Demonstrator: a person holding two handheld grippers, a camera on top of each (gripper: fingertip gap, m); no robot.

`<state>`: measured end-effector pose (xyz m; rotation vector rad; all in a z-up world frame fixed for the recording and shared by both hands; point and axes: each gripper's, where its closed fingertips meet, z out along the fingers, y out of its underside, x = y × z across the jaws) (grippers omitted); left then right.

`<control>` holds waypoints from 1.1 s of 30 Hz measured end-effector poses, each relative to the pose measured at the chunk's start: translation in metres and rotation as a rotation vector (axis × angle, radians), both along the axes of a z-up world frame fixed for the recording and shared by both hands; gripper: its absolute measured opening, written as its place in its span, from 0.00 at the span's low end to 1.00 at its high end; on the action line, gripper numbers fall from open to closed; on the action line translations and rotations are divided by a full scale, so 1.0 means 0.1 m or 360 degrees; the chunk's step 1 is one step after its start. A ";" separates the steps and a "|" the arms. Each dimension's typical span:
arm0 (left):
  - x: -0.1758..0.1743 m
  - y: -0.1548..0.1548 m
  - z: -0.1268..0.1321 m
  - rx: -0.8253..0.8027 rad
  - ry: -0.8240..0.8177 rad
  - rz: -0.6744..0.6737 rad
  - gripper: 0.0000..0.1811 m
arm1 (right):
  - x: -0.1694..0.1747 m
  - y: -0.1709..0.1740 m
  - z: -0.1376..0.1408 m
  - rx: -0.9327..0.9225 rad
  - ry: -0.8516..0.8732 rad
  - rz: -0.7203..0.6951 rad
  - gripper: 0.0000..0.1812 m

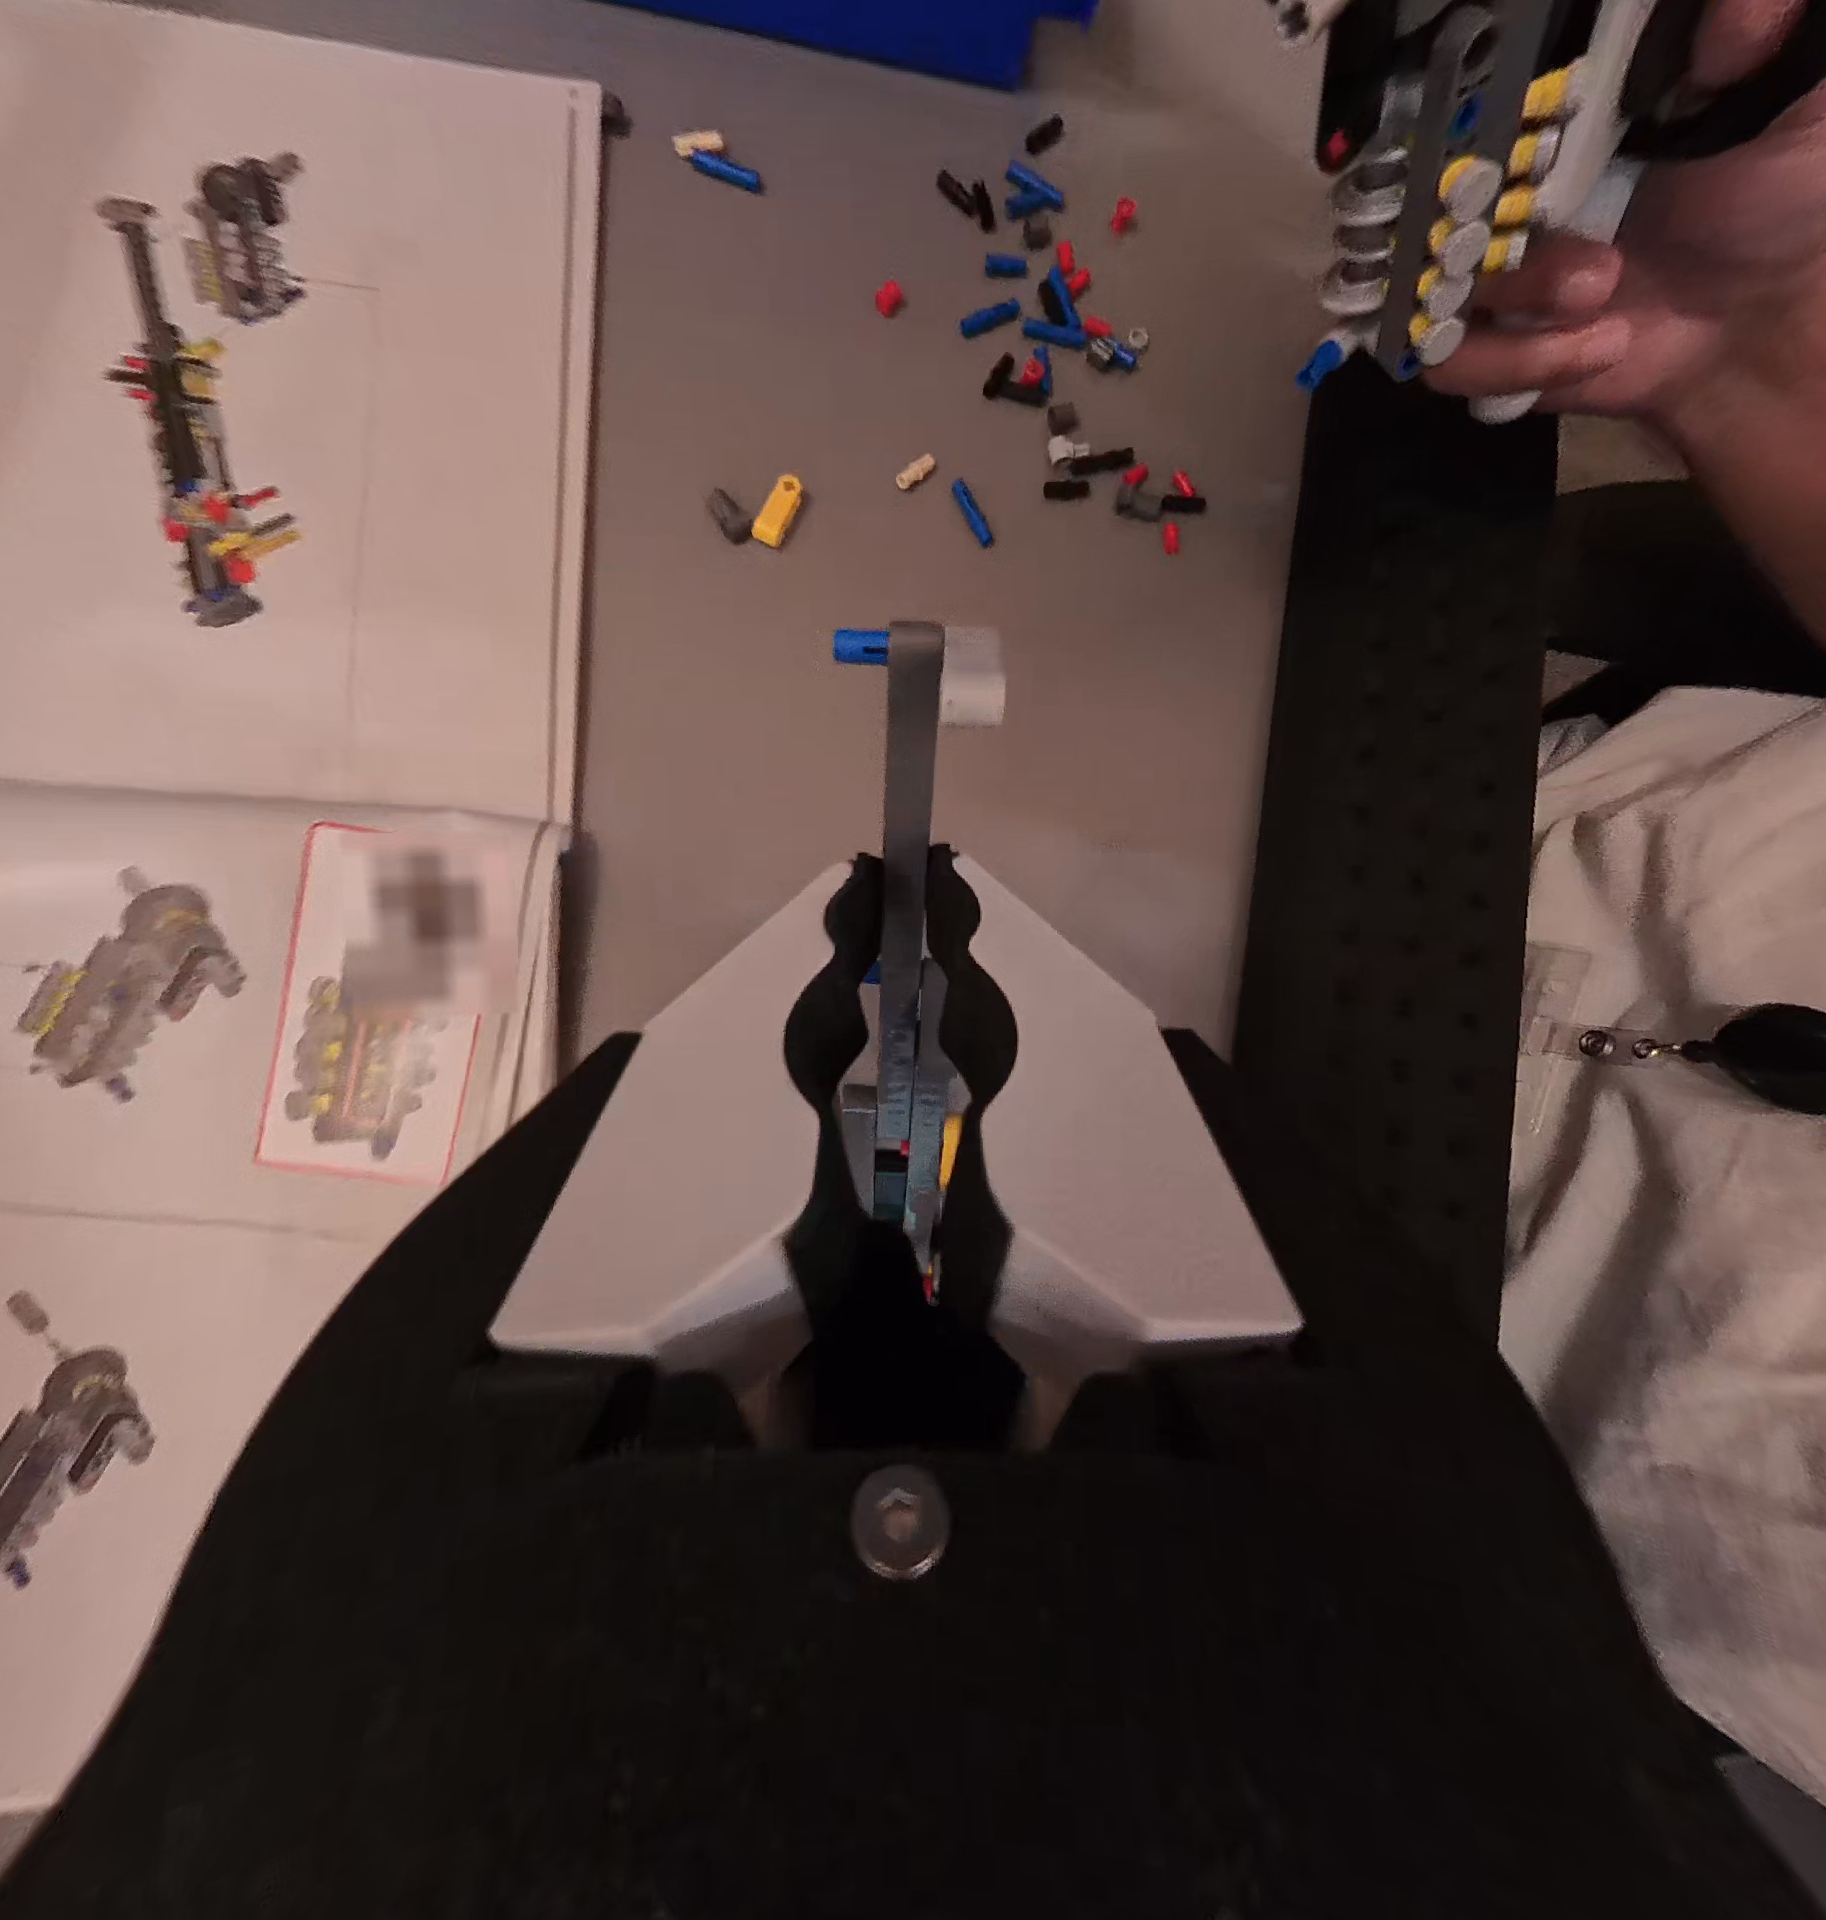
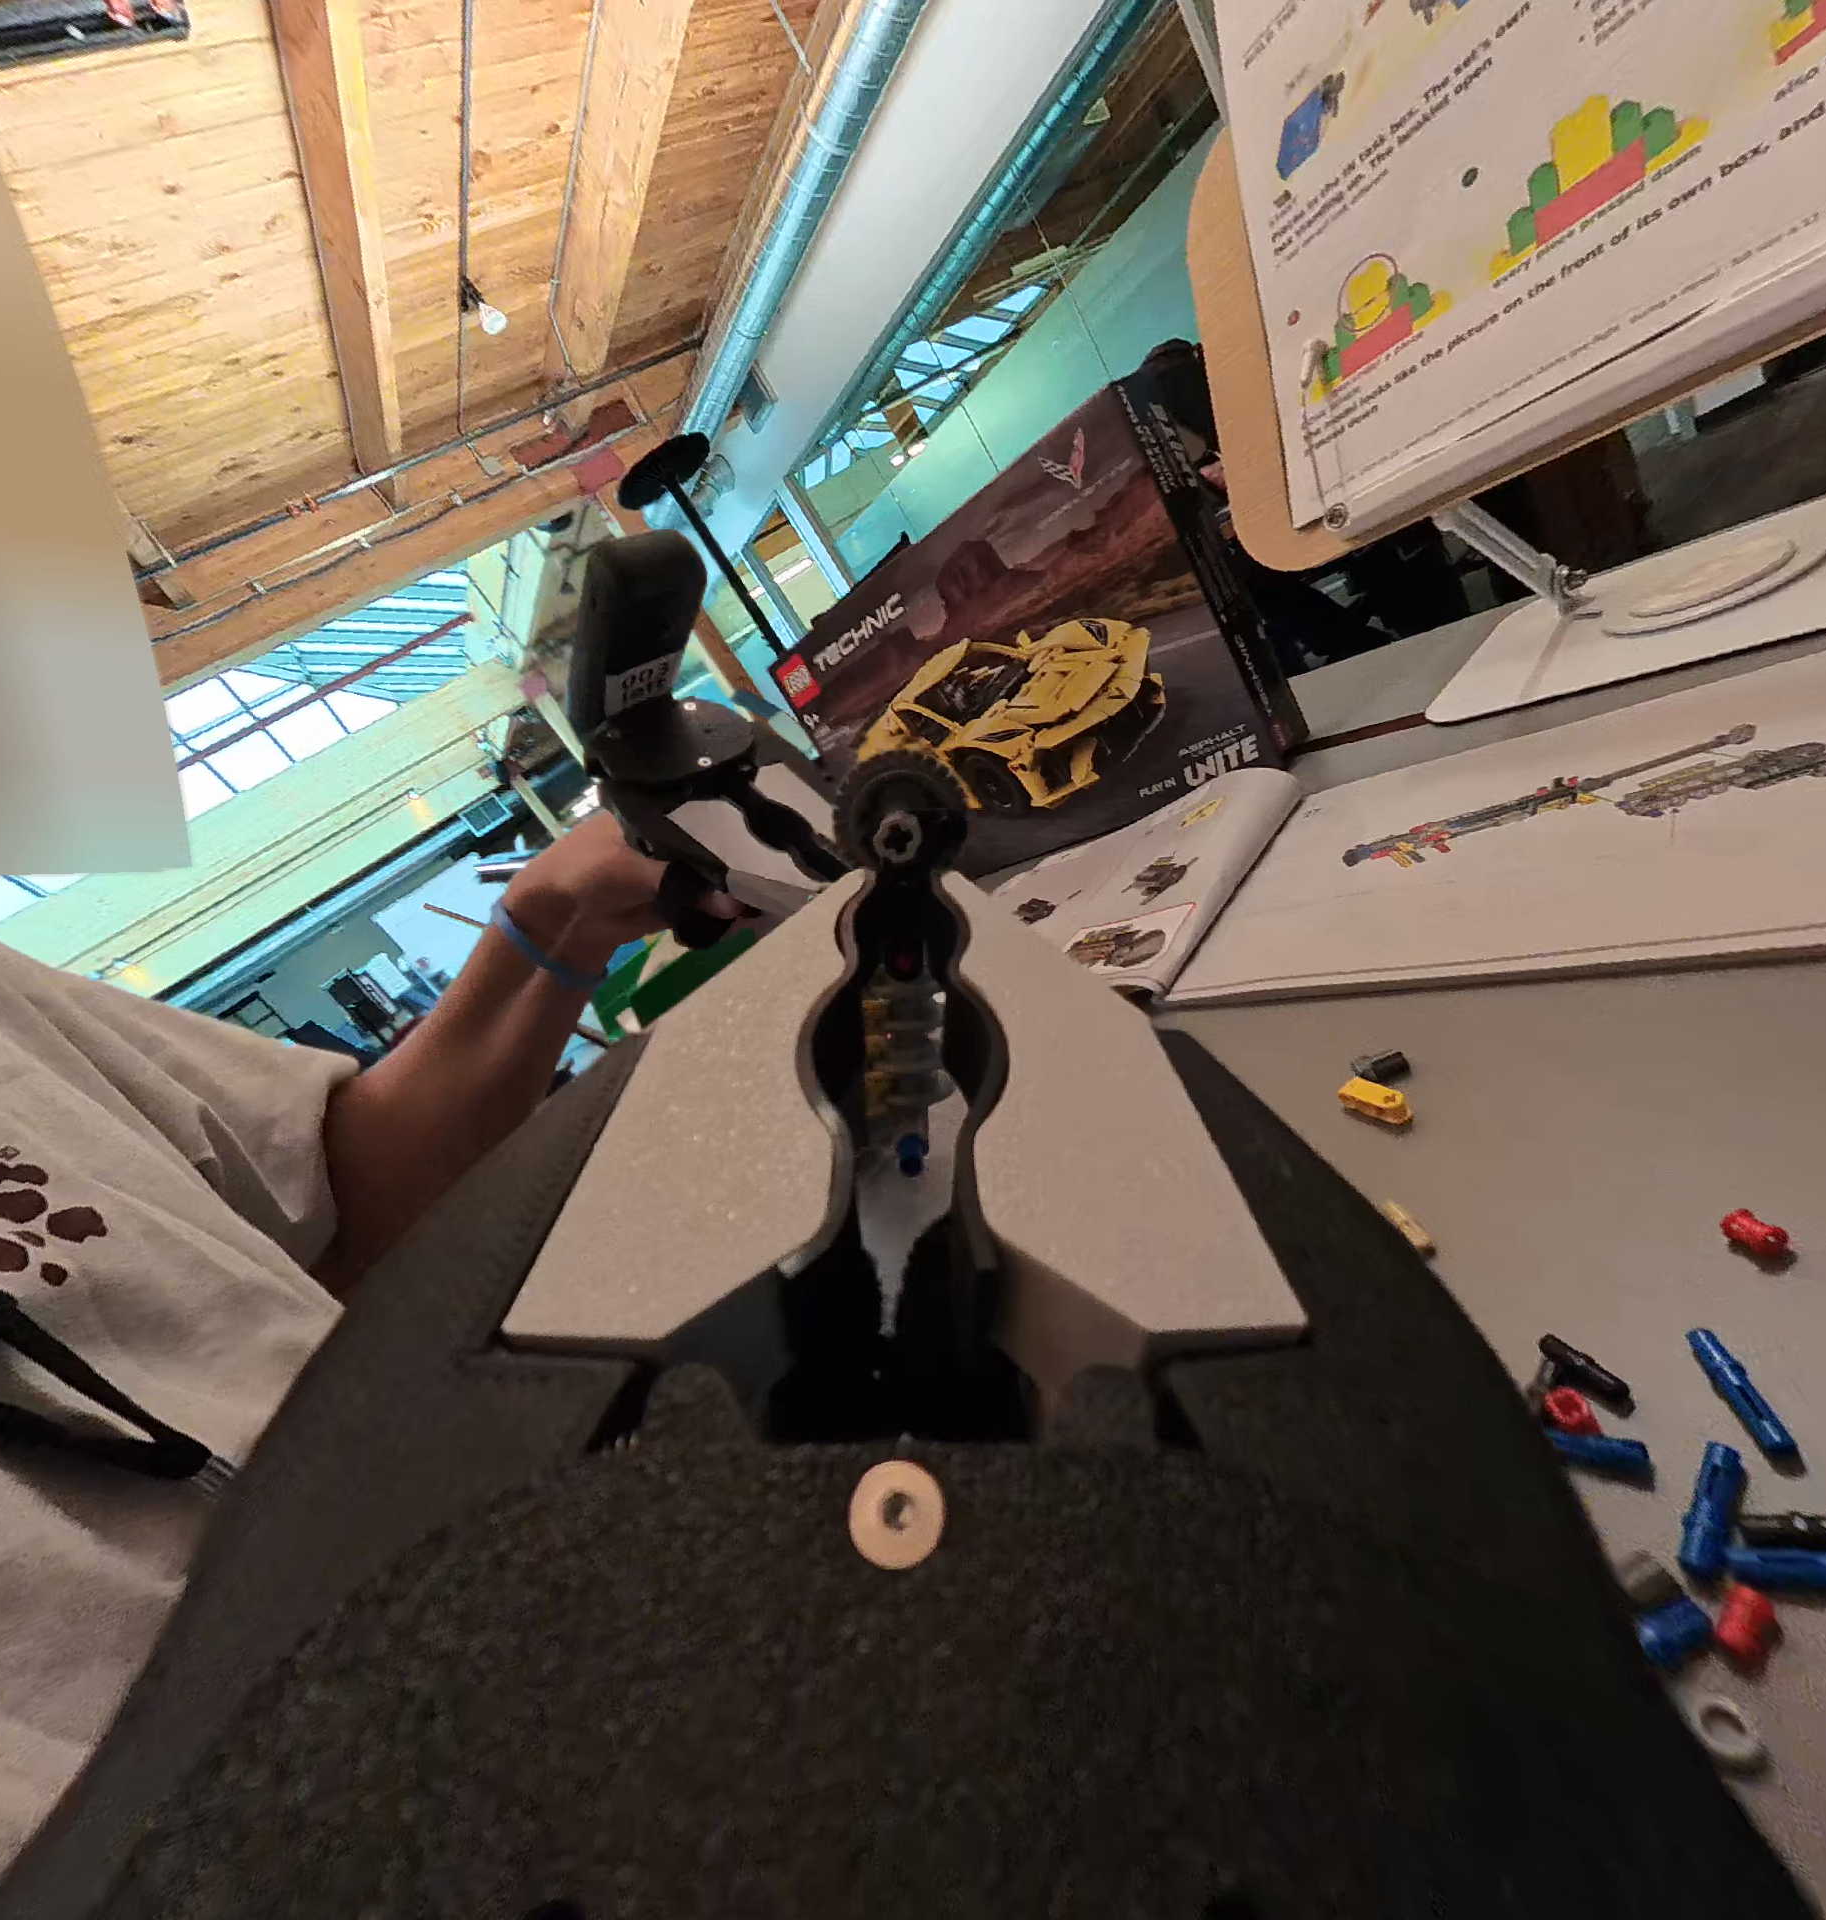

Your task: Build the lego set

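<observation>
Your left gripper has matt grey plastic finger shells, black rubbery pads and a grainy black body with a shiny metal screw, and it pinches a smooth grey plastic beam. Under it lie glossy plastic pins on a smooth matt tabletop, beside a paper instruction booklet. From your right gripper you see rough wooden ceiling planks, a ribbed metal duct and a glossy cardboard box.

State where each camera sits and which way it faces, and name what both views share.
Left wrist view: on the left gripper, facing down at the table; its jaws are shut on a grey beam; a hand and shirt show.
Right wrist view: on the right gripper, tilted up toward the ceiling and box; its jaws are shut on a geared assembly; an arm shows.
Shared: manual, loose pins.
</observation>
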<state>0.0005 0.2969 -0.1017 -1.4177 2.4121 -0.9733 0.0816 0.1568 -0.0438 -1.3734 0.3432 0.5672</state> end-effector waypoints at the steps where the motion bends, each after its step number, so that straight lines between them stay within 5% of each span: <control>1: 0.05 -0.05 -0.10 0.0032 0.0051 -0.0028 0.04 | 0.01 -0.02 -0.03 -0.0047 -0.0015 -0.0021 0.03; 8: 0.38 -0.12 -0.71 0.0340 0.0295 -0.0188 0.03 | -0.03 -0.19 -0.14 -0.0184 -0.0129 -0.0079 0.03; 22: 0.48 -0.11 -1.14 0.0480 0.0372 -0.0205 0.04 | -0.07 -0.09 -0.42 -0.0371 -0.0012 -0.0095 0.03; 27: 0.54 -0.15 -1.14 0.0397 0.0291 -0.0126 0.04 | -0.23 0.06 -0.59 -0.0445 0.0238 -0.0132 0.03; 29: 0.56 -0.14 -1.09 0.0356 0.0224 -0.0066 0.14 | -0.32 0.12 -0.59 -0.0401 0.0358 -0.0132 0.03; 33: 0.47 -0.10 -0.62 0.0167 -0.0059 0.0167 0.23 | -0.32 0.16 -0.55 -0.0221 0.0578 -0.0317 0.03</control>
